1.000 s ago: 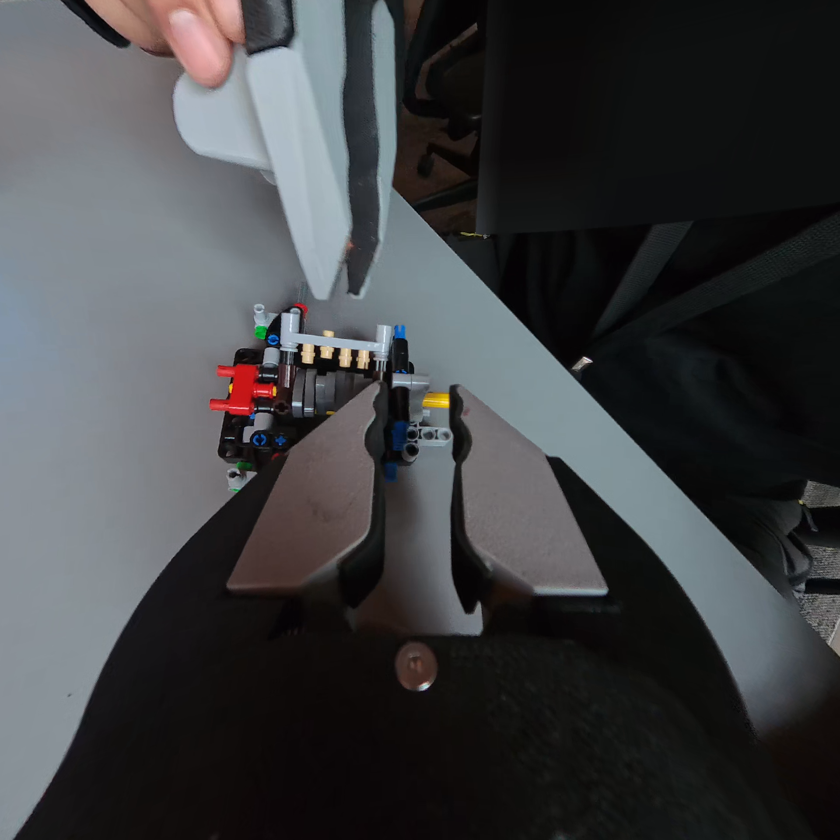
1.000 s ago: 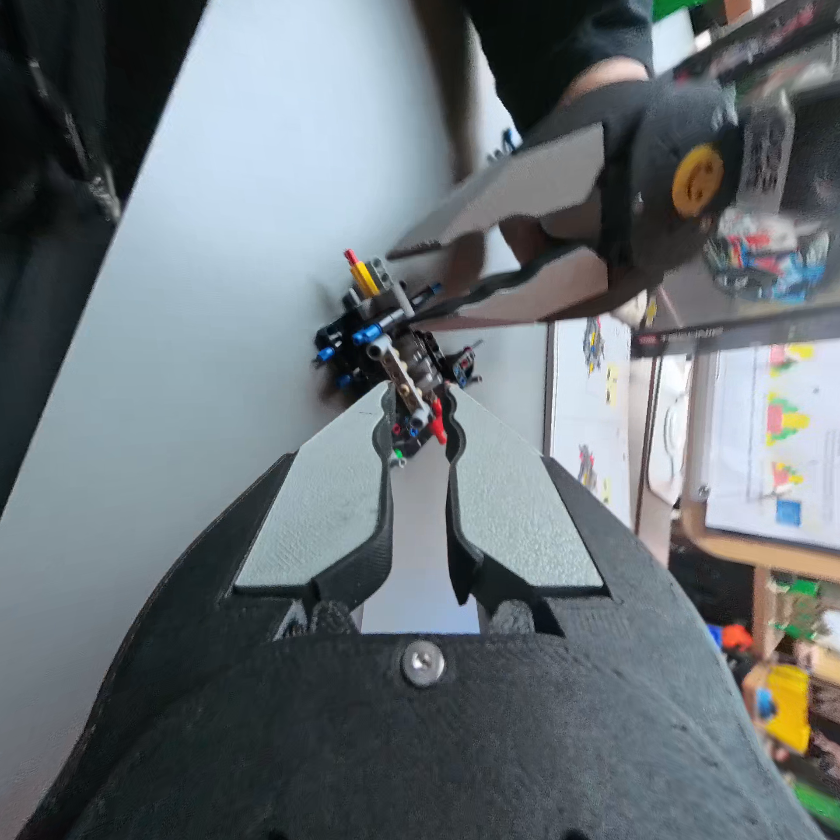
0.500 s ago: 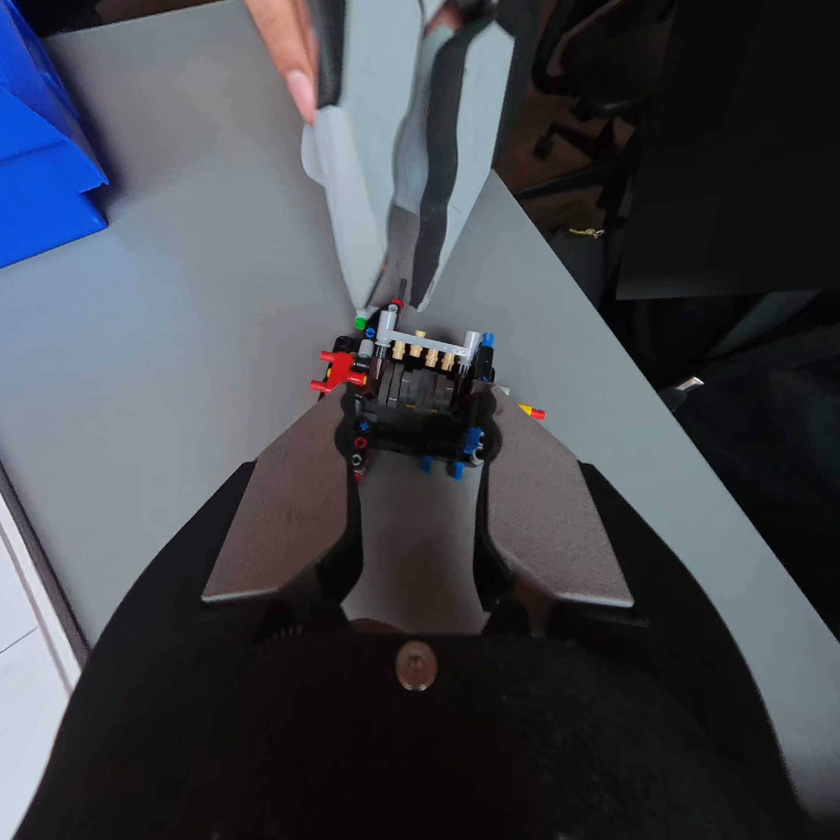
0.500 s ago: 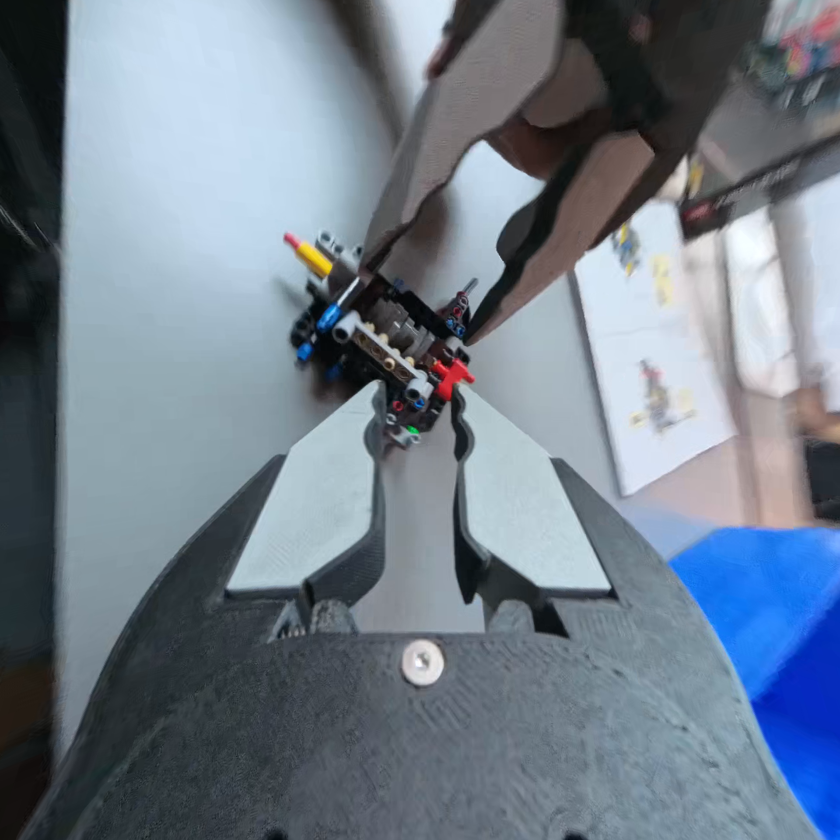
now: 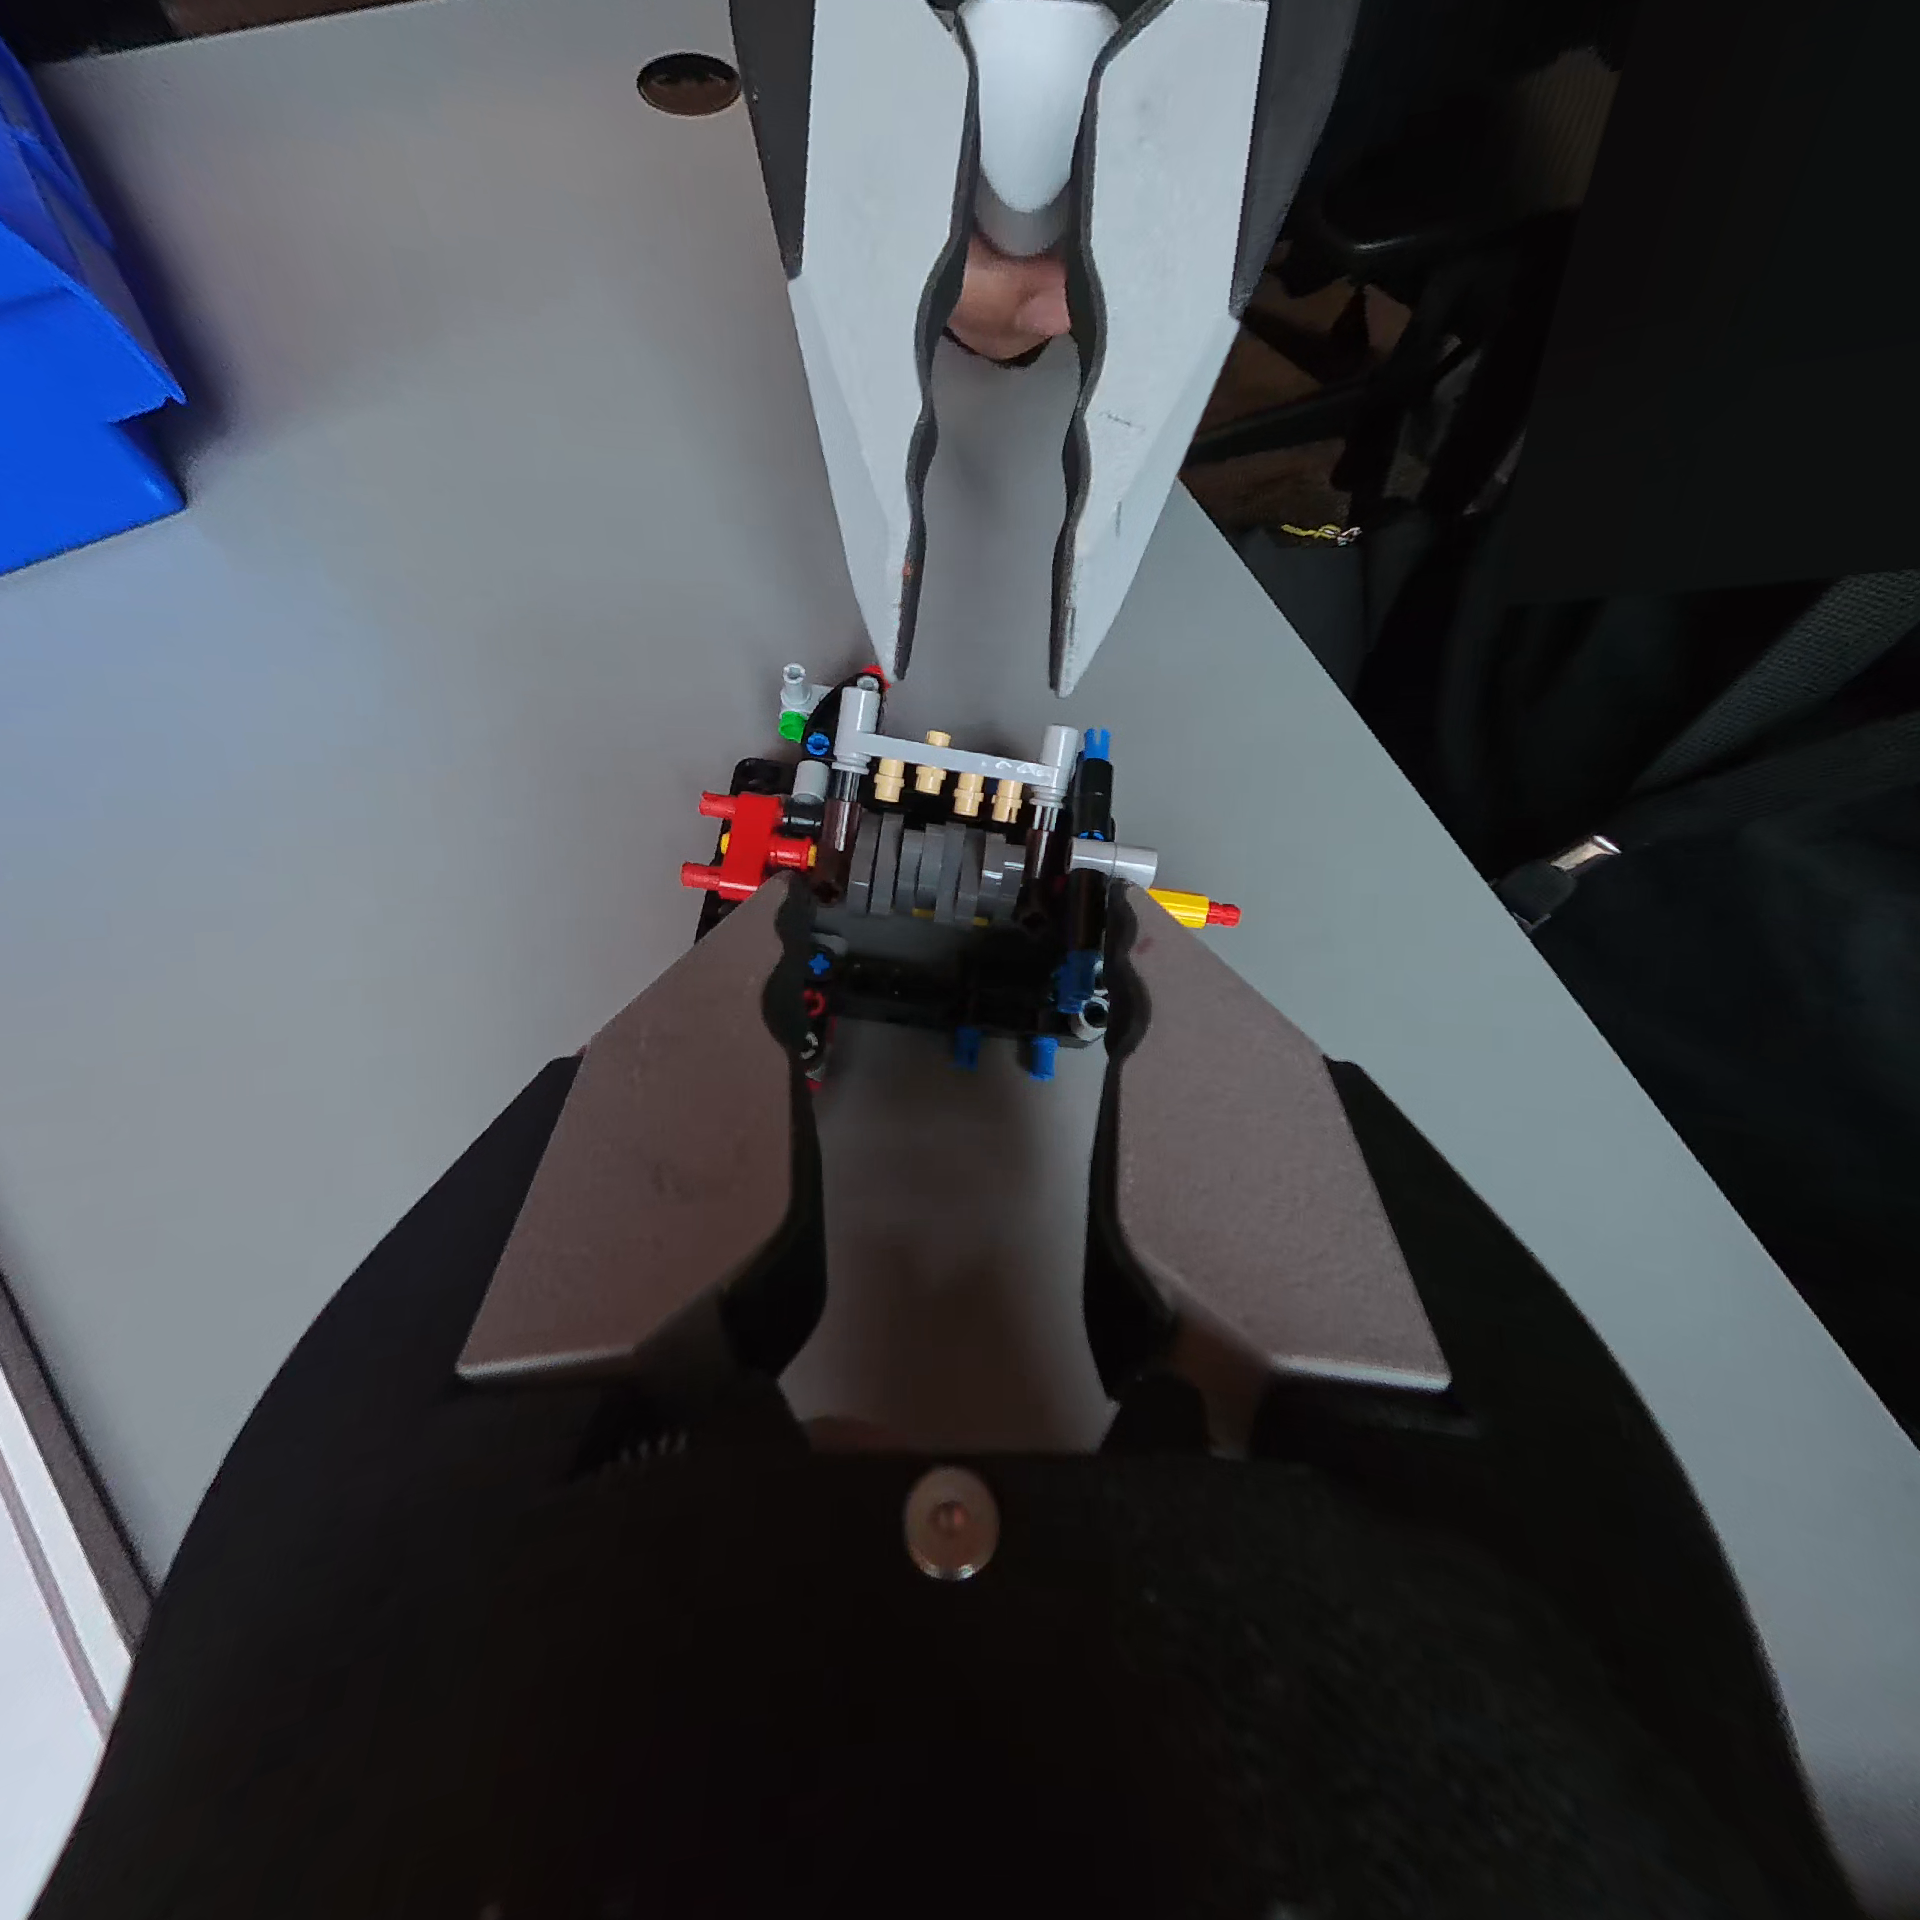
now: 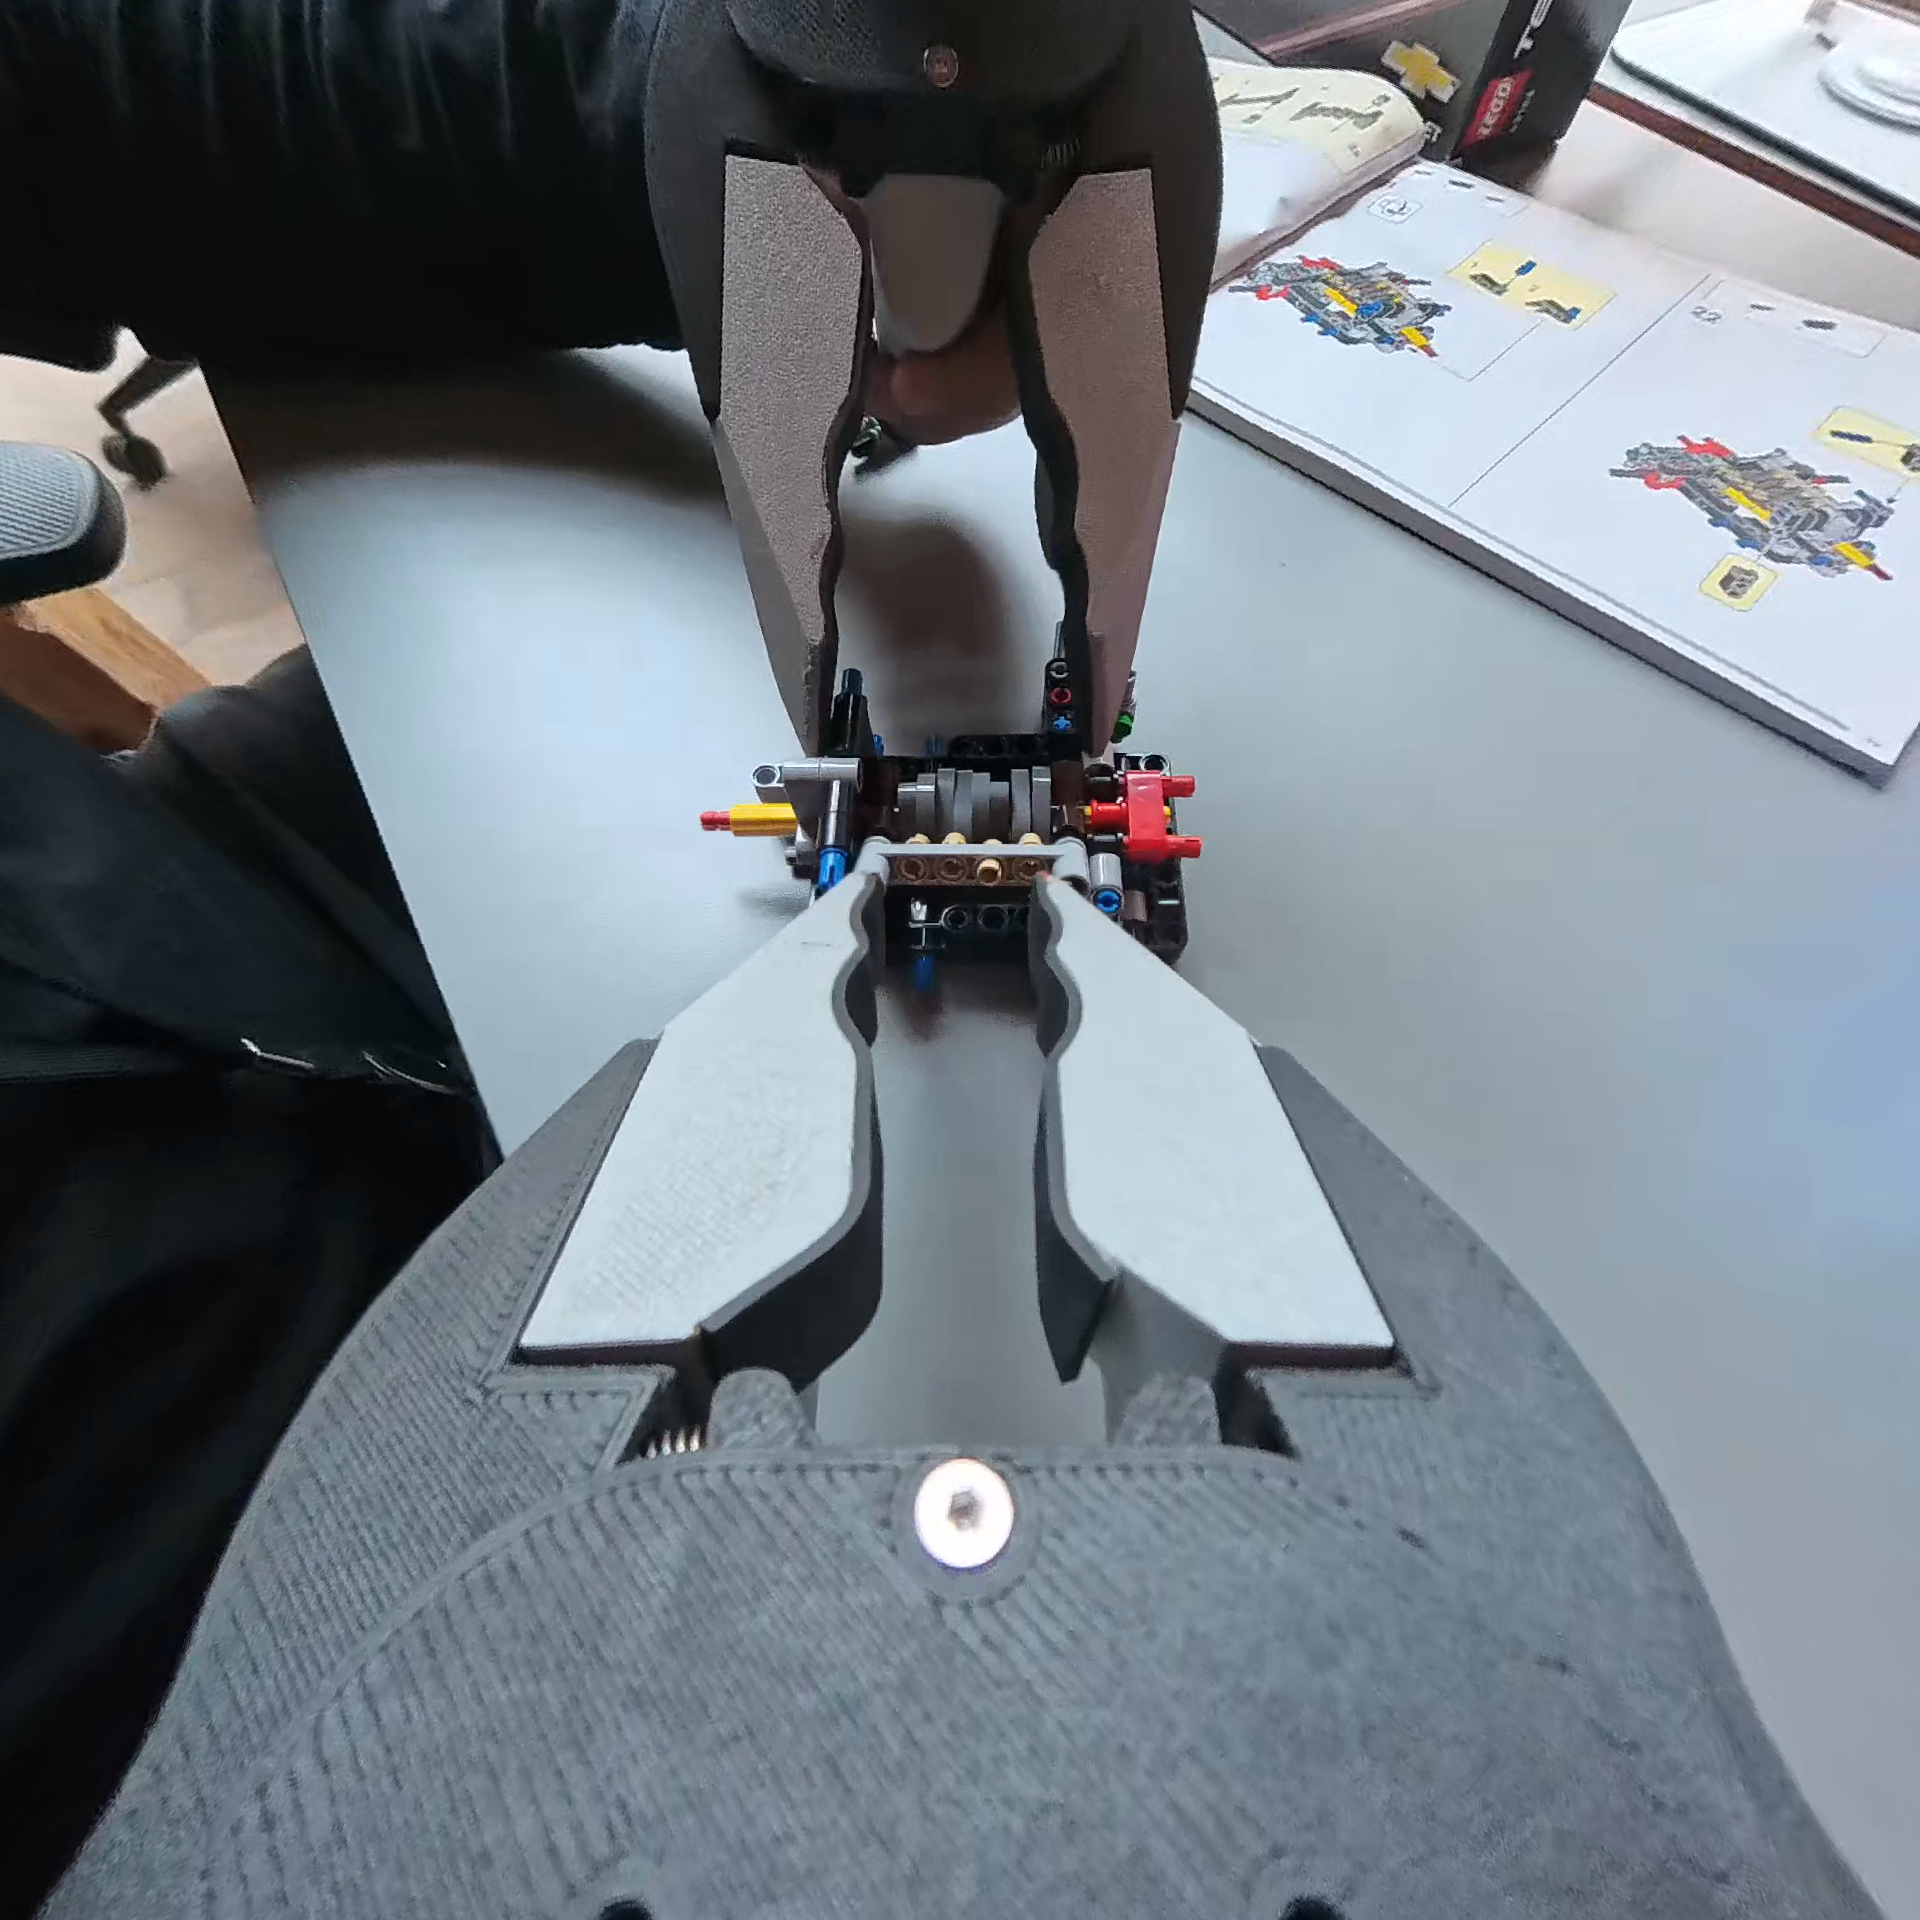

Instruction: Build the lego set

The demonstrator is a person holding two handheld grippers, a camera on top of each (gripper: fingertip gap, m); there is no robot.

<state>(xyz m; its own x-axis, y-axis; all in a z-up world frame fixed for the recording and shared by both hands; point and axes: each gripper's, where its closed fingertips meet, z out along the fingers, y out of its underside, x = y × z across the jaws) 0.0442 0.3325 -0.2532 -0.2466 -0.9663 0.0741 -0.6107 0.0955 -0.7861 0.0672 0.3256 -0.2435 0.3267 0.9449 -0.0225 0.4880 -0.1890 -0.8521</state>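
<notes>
A small Lego Technic assembly (image 5: 935, 883) sits on the grey table: a black frame, dark grey gears, a light grey beam with tan pins, a red connector on one side and a yellow axle on the other. It also shows in the right wrist view (image 6: 977, 805). My left gripper (image 5: 954, 904), with brown fingers, straddles the frame and its pads press on both sides; it also shows in the right wrist view (image 6: 961, 727). My right gripper (image 6: 956, 883), with grey fingers, is open with its tips at the grey beam on the opposite side; it also shows in the left wrist view (image 5: 982, 670).
An open instruction booklet (image 6: 1558, 416) lies on the table beside the assembly, with a Lego box (image 6: 1507, 83) behind it. A blue bin (image 5: 62, 364) stands at the far left. The table edge (image 5: 1455, 883) runs close on the yellow axle's side, with a person's dark clothing beyond. Both grippers' tips are close together, under 4 cm apart.
My left gripper opened wider, swung round and now clasps the assembly's sides. My right gripper swung round to face it head-on, with its jaws a little wider.
</notes>
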